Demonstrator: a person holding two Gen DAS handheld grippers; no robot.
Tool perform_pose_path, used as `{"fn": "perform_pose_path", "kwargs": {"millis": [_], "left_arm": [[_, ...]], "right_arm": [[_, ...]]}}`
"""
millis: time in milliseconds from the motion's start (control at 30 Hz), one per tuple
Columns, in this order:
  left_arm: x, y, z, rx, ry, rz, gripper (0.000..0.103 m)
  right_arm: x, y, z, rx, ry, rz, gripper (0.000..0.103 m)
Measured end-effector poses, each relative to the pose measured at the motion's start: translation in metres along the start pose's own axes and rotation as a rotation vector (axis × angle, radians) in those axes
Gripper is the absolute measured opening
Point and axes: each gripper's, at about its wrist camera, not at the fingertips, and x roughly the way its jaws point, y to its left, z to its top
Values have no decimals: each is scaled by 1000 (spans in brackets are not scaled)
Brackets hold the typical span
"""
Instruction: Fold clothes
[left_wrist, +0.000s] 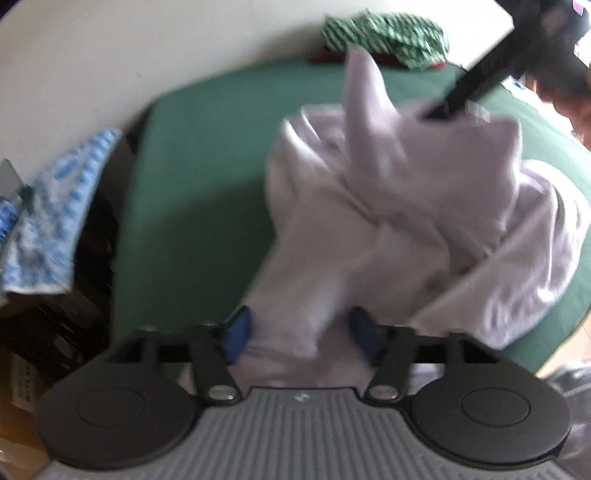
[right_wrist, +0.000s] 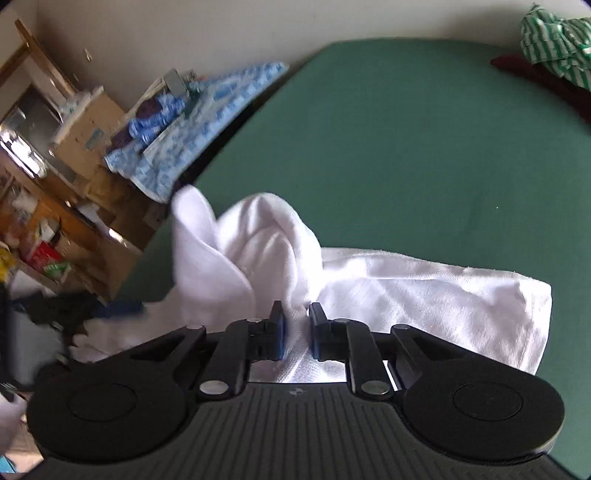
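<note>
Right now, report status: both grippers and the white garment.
Left gripper open around white garment. Right gripper shut on it, bunched on green table. Striped cloth at far edge, out of the way.

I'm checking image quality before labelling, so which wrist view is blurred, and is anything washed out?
Left wrist view: motion-blurred throughout, the white garment smeared and lilac-tinted. Right wrist view: much sharper, weave visible on the cloth by the right gripper, though its folds are blown out to plain white; fisheye bends the green table edge.
</note>
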Motion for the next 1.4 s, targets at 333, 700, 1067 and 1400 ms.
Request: {"fn": "perform_pose_path", "kwargs": {"millis": [333,700,1067,1400], "left_arm": [[-53,-10,38,-63,-212,-60,2],[-197,15,154,18,-759,-64,3],[-187,5,188,81,-719,54,6],[-110,51,100,-196,-380,260,4]], "right_arm": [[-144,-26,-40,365,-412,190,14],[-295,27,-51,362,-941,219,14],[-314,75,-42,129,-839,-289,39],[-89,-9,-141,123,-65,-478,54]]}}
